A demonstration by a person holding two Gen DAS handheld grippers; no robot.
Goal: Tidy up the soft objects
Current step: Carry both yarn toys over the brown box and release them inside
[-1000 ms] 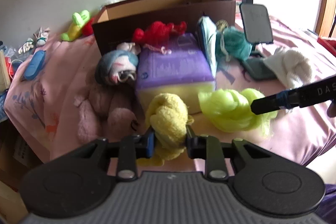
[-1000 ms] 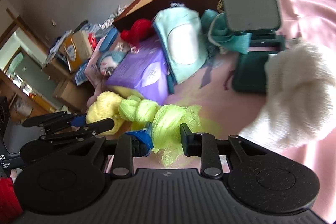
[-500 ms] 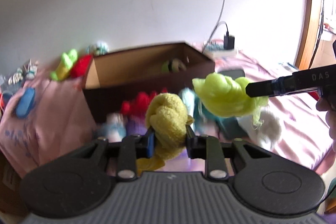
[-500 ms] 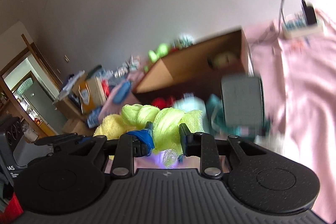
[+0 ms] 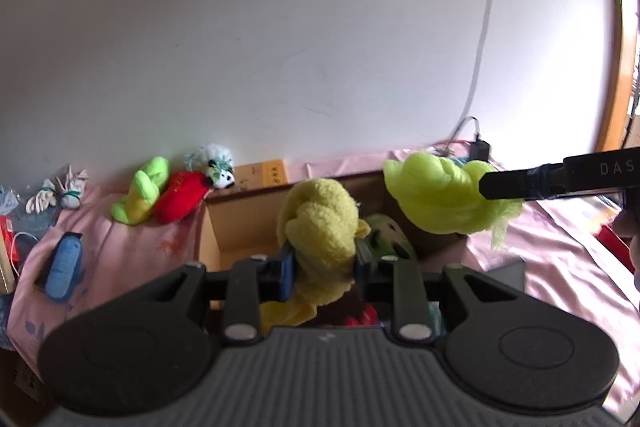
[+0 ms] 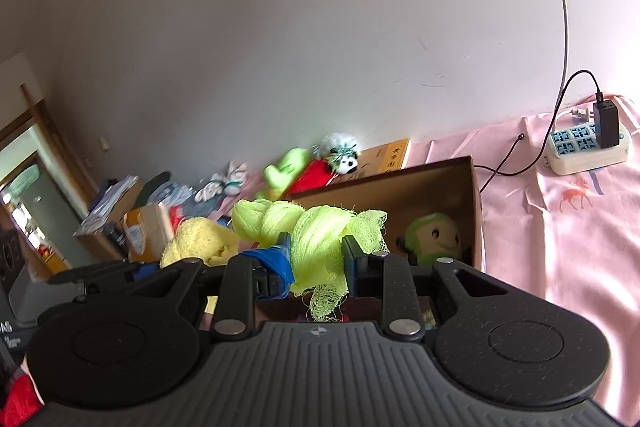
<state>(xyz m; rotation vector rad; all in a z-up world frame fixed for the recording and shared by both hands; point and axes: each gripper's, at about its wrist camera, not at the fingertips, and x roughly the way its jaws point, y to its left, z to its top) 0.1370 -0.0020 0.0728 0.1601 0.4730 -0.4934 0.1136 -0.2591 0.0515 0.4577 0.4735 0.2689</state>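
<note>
My left gripper (image 5: pixel 322 263) is shut on a knotted pale yellow cloth (image 5: pixel 320 227) and holds it in the air over the brown cardboard box (image 5: pixel 236 223). My right gripper (image 6: pixel 314 259) is shut on a knotted lime green mesh cloth (image 6: pixel 312 231), also above the box (image 6: pixel 474 195). The green cloth (image 5: pixel 440 195) hangs to the right of the yellow one in the left wrist view. The yellow cloth (image 6: pixel 200 239) sits left of the green one in the right wrist view. A green round-faced plush toy (image 6: pixel 434 239) lies inside the box.
A green plush (image 5: pixel 140 191), a red plush (image 5: pixel 180 195) and a small panda toy (image 5: pixel 220 173) lie behind the box by the wall. A blue object (image 5: pixel 62 267) lies left on the pink sheet. A power strip (image 6: pixel 586 147) with a charger sits right.
Both grippers have risen from the bed with their cloths and moved forward over the box. The purple pack and toys in front of the box have dropped out of sight.
</note>
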